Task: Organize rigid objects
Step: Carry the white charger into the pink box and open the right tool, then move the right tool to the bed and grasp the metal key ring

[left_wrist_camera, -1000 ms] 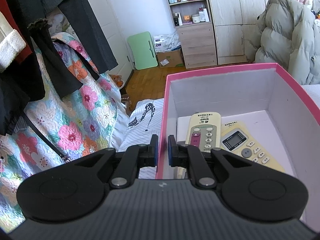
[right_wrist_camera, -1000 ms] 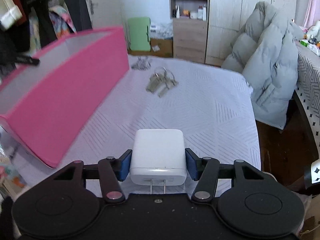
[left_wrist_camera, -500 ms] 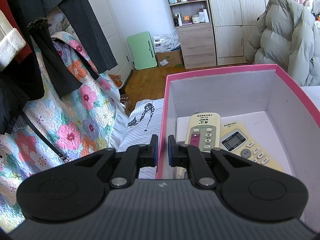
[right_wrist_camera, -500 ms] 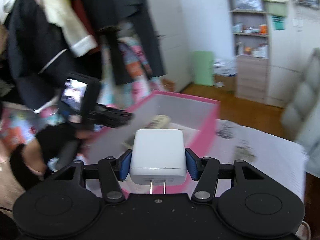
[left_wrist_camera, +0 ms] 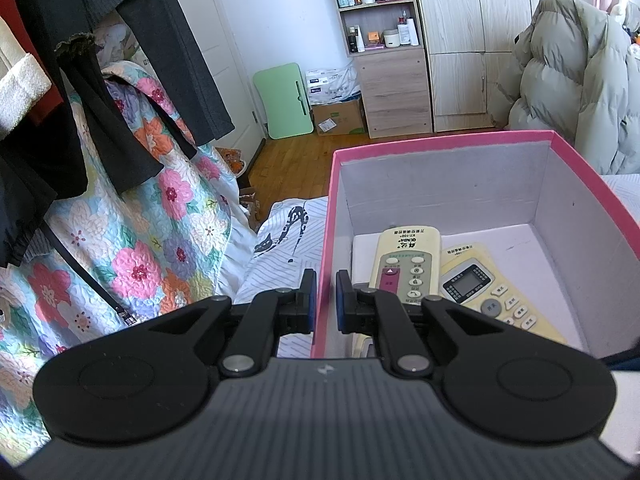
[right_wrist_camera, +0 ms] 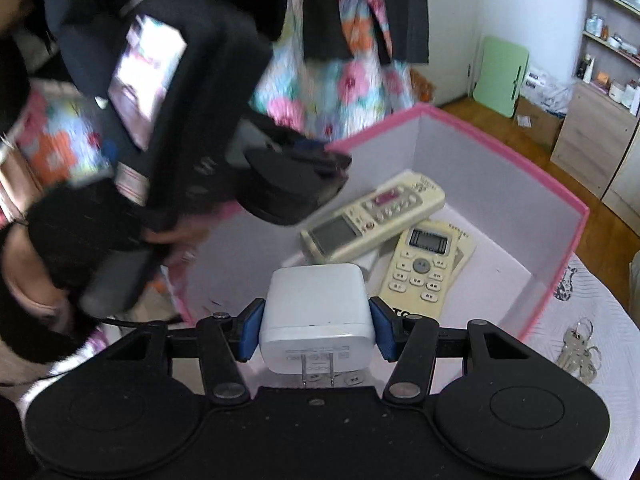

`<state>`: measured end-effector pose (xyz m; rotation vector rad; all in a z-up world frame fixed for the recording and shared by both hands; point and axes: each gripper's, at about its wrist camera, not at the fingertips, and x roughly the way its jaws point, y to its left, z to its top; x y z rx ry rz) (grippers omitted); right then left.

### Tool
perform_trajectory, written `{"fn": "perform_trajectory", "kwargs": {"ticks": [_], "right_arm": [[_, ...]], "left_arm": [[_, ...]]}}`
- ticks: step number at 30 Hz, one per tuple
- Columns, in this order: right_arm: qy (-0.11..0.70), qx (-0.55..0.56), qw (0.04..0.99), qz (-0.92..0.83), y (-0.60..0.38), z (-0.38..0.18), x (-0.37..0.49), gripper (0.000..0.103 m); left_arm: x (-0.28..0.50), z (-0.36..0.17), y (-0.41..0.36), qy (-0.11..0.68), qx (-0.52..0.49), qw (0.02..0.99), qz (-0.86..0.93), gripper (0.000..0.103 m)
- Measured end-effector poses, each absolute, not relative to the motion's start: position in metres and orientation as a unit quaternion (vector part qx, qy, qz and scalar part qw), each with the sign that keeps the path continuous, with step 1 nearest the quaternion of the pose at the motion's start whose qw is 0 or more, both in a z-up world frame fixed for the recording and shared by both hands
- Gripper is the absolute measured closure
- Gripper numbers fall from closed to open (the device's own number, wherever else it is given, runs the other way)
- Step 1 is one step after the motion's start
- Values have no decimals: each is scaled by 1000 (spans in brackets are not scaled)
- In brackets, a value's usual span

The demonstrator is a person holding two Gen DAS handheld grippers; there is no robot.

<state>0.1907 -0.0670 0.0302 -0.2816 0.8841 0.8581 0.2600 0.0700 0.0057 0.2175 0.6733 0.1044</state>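
While squeezed between blue pads, white plug block (right_wrist_camera: 316, 312) sits in right gripper (right_wrist_camera: 316, 330), over near edge of pink box (right_wrist_camera: 560, 196). Inside box, at 12 o'clock from block, two remotes (right_wrist_camera: 374, 216) lying side by side and overlapping. At 9 o'clock, left gripper (left_wrist_camera: 325, 300) pinched on pink box wall. At 3 o'clock, outside box, keys (right_wrist_camera: 580, 350) on white bed cover (right_wrist_camera: 592, 304).

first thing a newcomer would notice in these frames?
The pink box, open on the bed, with two cream remotes lying overlapped on its floor. Next, the white charger clamped in the right gripper, poised over the box's near edge. The left gripper pinches the box's left wall.
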Motion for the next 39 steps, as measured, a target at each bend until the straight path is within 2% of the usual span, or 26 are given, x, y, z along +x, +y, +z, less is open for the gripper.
{"fn": "perform_trajectory", "kwargs": {"ticks": [14, 17, 24, 28, 39], "right_arm": [[450, -148, 804, 358, -45, 5, 211, 41], [419, -155, 824, 348, -58, 18, 200, 32], [363, -89, 871, 320, -132, 65, 166, 32], [313, -82, 902, 284, -178, 72, 145, 32], [343, -68, 919, 183, -245, 15, 181, 36]], "left_arm": [[261, 2, 72, 329, 99, 938, 48, 95], [261, 2, 72, 328, 100, 938, 48, 94], [261, 1, 71, 329, 103, 937, 50, 94], [260, 1, 71, 329, 103, 937, 50, 93], [260, 1, 71, 329, 112, 936, 51, 92]]}}
